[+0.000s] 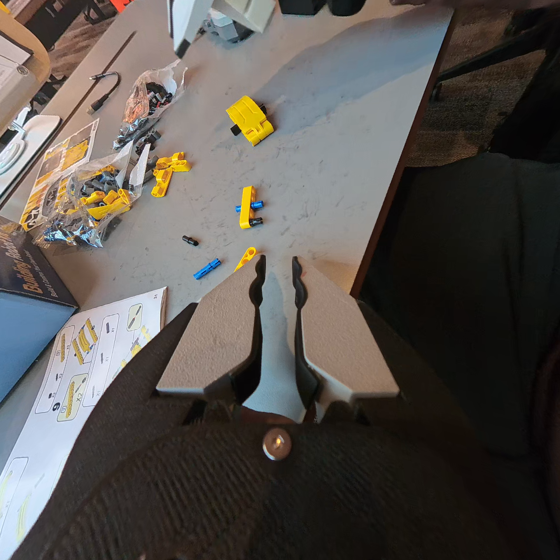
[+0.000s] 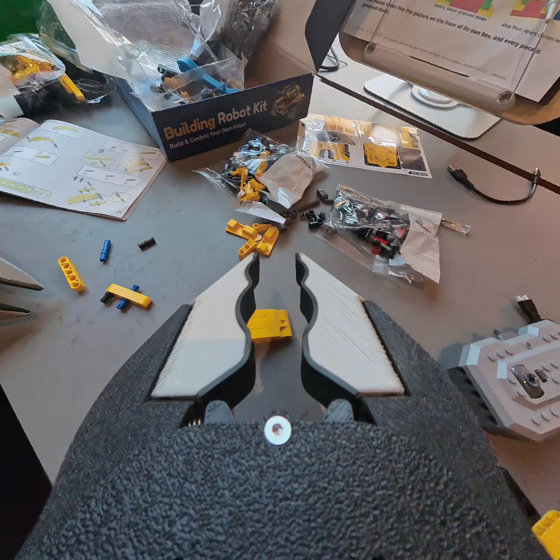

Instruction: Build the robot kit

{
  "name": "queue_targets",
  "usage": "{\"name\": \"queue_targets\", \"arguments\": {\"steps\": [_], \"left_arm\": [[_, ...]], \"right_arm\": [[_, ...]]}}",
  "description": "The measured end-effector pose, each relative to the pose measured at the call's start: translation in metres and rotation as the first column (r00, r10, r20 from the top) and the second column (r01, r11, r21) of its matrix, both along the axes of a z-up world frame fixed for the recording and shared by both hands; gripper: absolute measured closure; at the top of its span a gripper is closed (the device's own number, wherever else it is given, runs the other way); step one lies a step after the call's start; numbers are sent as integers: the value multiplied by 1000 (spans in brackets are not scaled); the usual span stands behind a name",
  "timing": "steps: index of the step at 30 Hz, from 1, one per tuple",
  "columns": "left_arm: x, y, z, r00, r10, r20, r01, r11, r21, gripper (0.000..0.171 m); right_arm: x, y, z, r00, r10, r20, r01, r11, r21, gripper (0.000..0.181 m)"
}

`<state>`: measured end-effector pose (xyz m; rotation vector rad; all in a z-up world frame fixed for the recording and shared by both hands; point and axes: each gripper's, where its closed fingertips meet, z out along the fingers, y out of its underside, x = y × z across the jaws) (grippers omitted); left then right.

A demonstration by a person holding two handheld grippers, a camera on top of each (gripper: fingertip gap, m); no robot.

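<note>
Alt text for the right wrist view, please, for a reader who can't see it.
The right gripper hangs open over a grey table, a yellow curved panel lying between its jaws, untouched. Beyond are loose yellow pieces, bags of parts, an open instruction booklet and a dark blue kit box.

Yellow beams (image 2: 71, 274), blue pins (image 2: 105, 250), grey table (image 2: 181, 230)
</note>
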<state>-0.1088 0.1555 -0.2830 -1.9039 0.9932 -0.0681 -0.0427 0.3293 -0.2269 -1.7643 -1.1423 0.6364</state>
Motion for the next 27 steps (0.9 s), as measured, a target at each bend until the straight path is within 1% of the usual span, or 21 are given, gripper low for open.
{"name": "queue_targets", "arguments": {"steps": [4,7,10,16,19,23,27], "left_arm": [[0,0,0,1000,1,0,-1,1000,0,157],[0,0,0,1000,0,-1,0,1000,3,158],[0,0,0,1000,0,-2,0,1000,4,158],[0,0,0,1000,0,-2,0,1000,4,157],[0,0,0,1000,1,-1,-1,1000,2,157],[0,0,0,1000,3,-1,-3,1000,2,158],[0,0,0,1000,3,-1,-3,1000,1,158]], "right_arm": [[4,-12,-15,998,28,62,-25,998,-51,148],[8,-23,-27,994,43,103,-36,997,-67,145],[15,-29,-39,987,46,157,-32,995,-92,136],[26,-38,-50,987,69,146,-45,986,-161,128],[27,-38,-56,983,77,166,-49,985,-167,122],[22,-43,-66,972,119,202,-80,979,-190,122],[11,-49,-70,956,167,243,-127,977,-172,132]]}}
